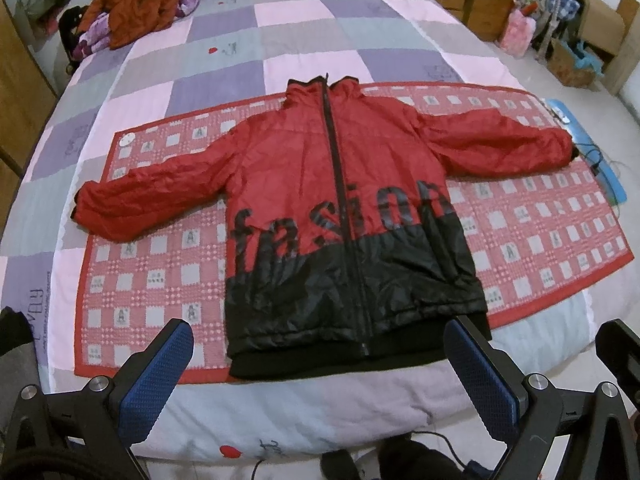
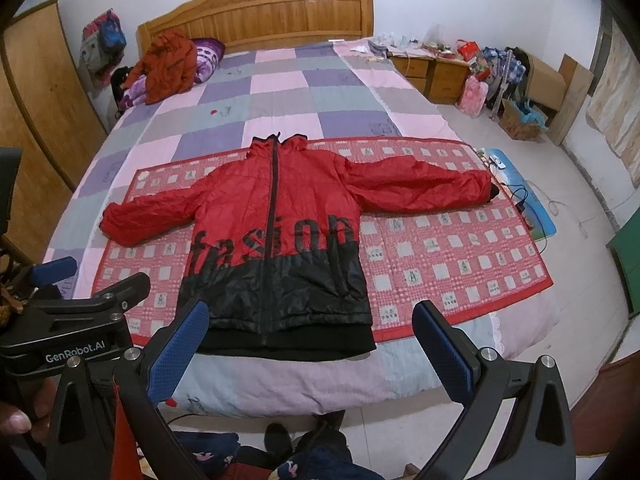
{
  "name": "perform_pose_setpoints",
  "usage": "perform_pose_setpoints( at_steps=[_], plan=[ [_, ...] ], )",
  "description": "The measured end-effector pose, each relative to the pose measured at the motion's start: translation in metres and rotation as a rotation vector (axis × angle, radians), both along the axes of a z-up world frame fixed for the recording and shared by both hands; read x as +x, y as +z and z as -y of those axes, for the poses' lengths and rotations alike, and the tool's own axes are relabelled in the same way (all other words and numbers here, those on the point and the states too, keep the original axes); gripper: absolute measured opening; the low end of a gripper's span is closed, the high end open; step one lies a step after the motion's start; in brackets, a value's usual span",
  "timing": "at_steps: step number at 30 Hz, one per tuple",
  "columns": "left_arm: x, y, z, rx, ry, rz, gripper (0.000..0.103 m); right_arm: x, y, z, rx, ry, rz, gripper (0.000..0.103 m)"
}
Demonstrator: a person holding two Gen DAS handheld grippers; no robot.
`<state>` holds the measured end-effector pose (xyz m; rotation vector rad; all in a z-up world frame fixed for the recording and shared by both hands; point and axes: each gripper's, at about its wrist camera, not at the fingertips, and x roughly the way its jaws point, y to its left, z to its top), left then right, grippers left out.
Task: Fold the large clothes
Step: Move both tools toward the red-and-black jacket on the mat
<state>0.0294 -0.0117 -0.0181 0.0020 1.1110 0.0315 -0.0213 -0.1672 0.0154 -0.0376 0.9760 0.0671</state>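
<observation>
A red and black zip jacket (image 1: 340, 184) (image 2: 280, 200) printed "fasion" lies flat, front up, with both sleeves spread out, on a red patterned mat (image 1: 160, 280) (image 2: 440, 248) on the bed. My left gripper (image 1: 318, 328) is open and hovers just short of the jacket's black hem, with nothing between its blue pads (image 1: 160, 376). My right gripper (image 2: 312, 308) is open too, above the same hem and holding nothing. The left gripper's body (image 2: 76, 320) shows at the left edge of the right wrist view, with a hand below it.
An orange jacket (image 2: 168, 66) and a purple pillow (image 2: 208, 56) lie by the wooden headboard (image 2: 256, 12). A wardrobe (image 2: 40, 100) stands left, nightstands (image 2: 428, 72) and boxes right. A blue pad with cables (image 2: 524, 196) lies on the floor. Clothes (image 2: 312, 452) sit below me.
</observation>
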Motion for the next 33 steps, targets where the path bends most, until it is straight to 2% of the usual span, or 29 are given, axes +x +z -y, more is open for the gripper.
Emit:
perform_pose_setpoints(
  at_steps=[5, 12, 22, 33],
  plan=[
    [0.006, -0.003, 0.011, 0.004, 0.013, -0.014, 0.103, 0.005, -0.008, 0.009, 0.015, 0.004, -0.018, 0.103],
    [0.021, -0.007, 0.029, 0.010, 0.037, -0.030, 0.103, 0.027, -0.010, 0.043, 0.040, 0.024, -0.052, 0.103],
    [0.049, -0.023, 0.054, 0.025, 0.094, -0.064, 0.103, 0.071, -0.022, 0.079, 0.058, 0.072, -0.086, 0.103],
    [0.073, -0.059, 0.057, 0.042, 0.166, -0.100, 0.103, 0.124, -0.059, 0.094, 0.048, 0.153, -0.123, 0.103]
  ],
)
